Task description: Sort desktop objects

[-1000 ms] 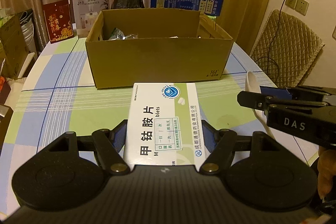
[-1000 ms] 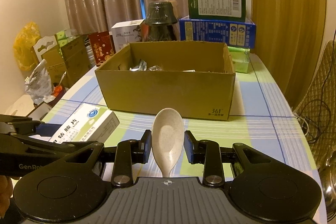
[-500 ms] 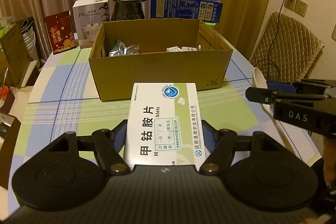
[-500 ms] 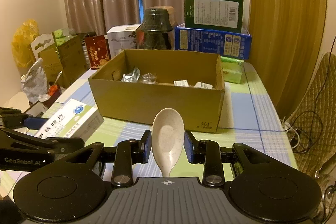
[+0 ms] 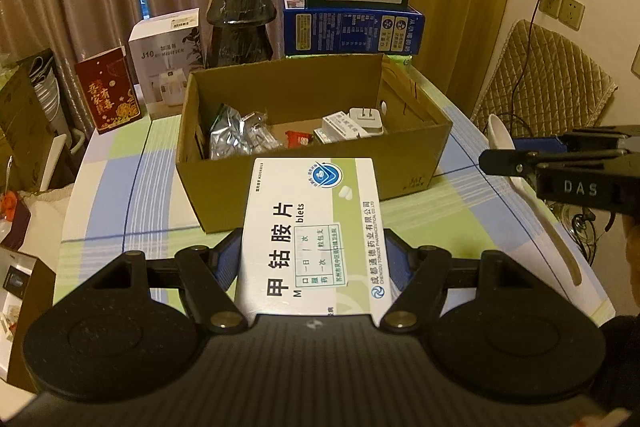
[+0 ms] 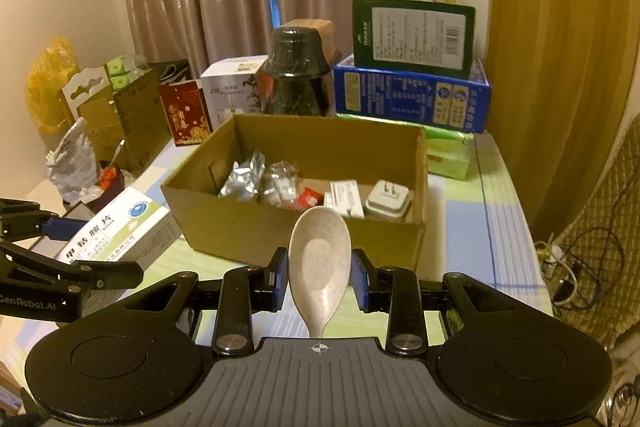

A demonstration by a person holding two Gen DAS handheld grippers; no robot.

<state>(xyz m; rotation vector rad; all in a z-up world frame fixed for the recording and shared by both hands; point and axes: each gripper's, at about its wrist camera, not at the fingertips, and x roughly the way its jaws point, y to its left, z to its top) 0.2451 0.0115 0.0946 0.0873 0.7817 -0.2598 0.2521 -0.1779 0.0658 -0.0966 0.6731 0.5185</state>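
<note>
While you hold both items clear of the checked tablecloth, here is your stock, view by view.

Left wrist view:
- Your left gripper [image 5: 312, 259] is clamped across the width of a white-and-green flat cardboard medicine box [image 5: 314, 239], which juts forward toward the open brown cardboard carton [image 5: 316, 183].
- Handling, as a judgement: light, stiff on its edges, crushable on its broad faces. Hold it by the long side edges, as now.
- Carton contents: silver foil pouches [image 5: 236, 137], a white plug adapter [image 5: 366, 121], a small red packet [image 5: 298, 138].

Right wrist view:
- Your right gripper [image 6: 319, 277] is closed on a pale speckled plastic spoon [image 6: 319, 259], the pads pinching the sides of its bowl, the handle running back under the camera.
- Handling, as a judgement: light, rigid, smooth and curved, so likely to pivot or slip. The bowl's widest part gives the surest hold.
- The carton sits just beyond the spoon's tip, apart from it.
</note>
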